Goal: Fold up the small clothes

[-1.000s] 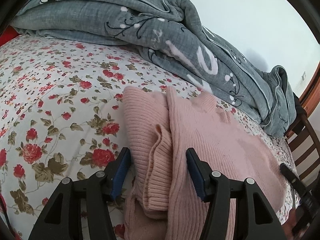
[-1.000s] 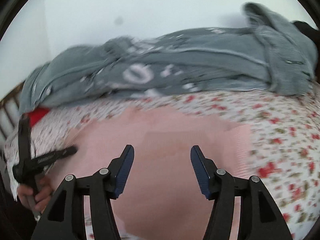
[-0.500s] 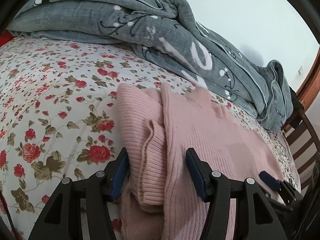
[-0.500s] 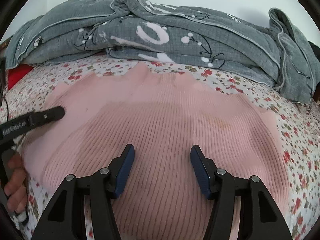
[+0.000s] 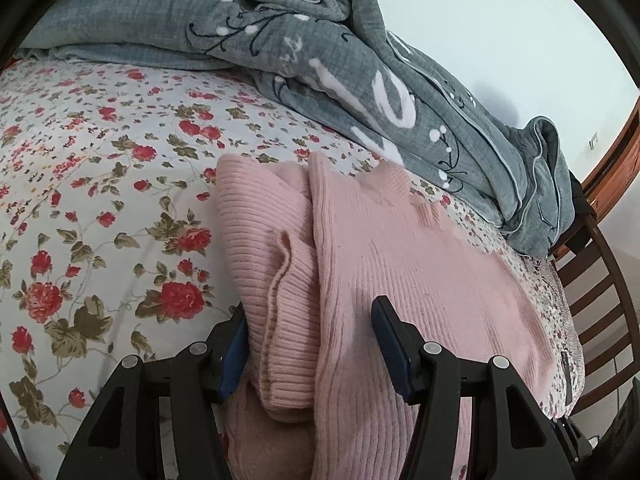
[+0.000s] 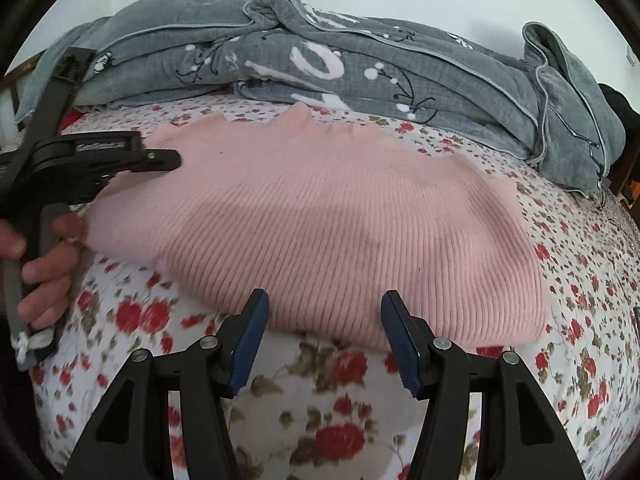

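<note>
A pink ribbed knit sweater (image 6: 320, 232) lies spread on the floral bedsheet (image 6: 340, 408). In the left wrist view the sweater (image 5: 400, 272) has a folded sleeve and cuff (image 5: 280, 320) bunched at its left side. My left gripper (image 5: 308, 344) is open, with its jaws either side of that bunched sleeve edge. It also shows in the right wrist view (image 6: 120, 156) at the sweater's left edge. My right gripper (image 6: 324, 336) is open and empty, just in front of the sweater's near hem.
A crumpled grey quilt (image 5: 320, 60) lies along the back of the bed, also in the right wrist view (image 6: 360, 60). A wooden slatted bed frame (image 5: 600, 280) stands at the right. Bare floral sheet (image 5: 80, 200) lies left of the sweater.
My right gripper has drawn back from over the sweater to just off its near hem. My left gripper has edged closer around the bunched sleeve. Both stayed open.
</note>
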### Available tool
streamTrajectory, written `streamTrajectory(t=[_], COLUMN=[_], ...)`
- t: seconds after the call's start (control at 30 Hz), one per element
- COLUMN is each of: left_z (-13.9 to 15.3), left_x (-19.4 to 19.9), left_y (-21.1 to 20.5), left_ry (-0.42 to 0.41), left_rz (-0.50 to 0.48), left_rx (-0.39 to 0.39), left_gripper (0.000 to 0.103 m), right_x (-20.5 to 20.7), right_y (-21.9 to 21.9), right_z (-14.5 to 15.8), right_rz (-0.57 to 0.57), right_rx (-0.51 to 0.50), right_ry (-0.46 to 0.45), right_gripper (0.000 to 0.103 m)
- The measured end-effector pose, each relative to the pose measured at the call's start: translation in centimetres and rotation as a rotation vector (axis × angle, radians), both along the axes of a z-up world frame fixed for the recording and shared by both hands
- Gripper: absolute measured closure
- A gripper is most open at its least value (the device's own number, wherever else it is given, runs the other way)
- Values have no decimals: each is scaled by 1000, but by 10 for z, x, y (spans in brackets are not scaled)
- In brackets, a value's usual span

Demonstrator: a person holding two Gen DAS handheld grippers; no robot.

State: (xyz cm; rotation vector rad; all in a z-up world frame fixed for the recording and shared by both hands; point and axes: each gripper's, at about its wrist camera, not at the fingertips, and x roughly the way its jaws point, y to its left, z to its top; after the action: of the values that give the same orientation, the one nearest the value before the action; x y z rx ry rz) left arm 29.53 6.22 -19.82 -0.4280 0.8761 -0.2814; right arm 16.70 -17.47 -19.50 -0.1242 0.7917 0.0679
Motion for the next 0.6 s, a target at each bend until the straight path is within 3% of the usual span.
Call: streamTrajectory(t=[0.1, 0.17, 0.23, 0.37, 0.47, 0.6], left_z=[-2, -2, -2, 6, 26, 74], left_x=[2, 3, 4, 4, 7, 10], left_y=[3, 5, 8, 7, -2, -41], left_ry=[9, 25, 40, 58, 74, 49], left_rz=[1, 27, 43, 55, 83, 71], left_rx=[-20, -26, -50, -61, -27, 90], left_gripper=[48, 57, 72, 80, 81, 81], right_x=[-14, -17, -13, 4, 6, 8], right_y=[-17, -34, -56, -100, -140, -193], right_z=[13, 26, 41, 67, 68, 41], right_rz=[17, -2, -28, -79, -119, -190], right_rx=[49, 81, 121, 130, 142, 266], right_ry=[-54, -109, -149, -206, -259, -228], right_gripper=[45, 45, 45, 45, 39, 39])
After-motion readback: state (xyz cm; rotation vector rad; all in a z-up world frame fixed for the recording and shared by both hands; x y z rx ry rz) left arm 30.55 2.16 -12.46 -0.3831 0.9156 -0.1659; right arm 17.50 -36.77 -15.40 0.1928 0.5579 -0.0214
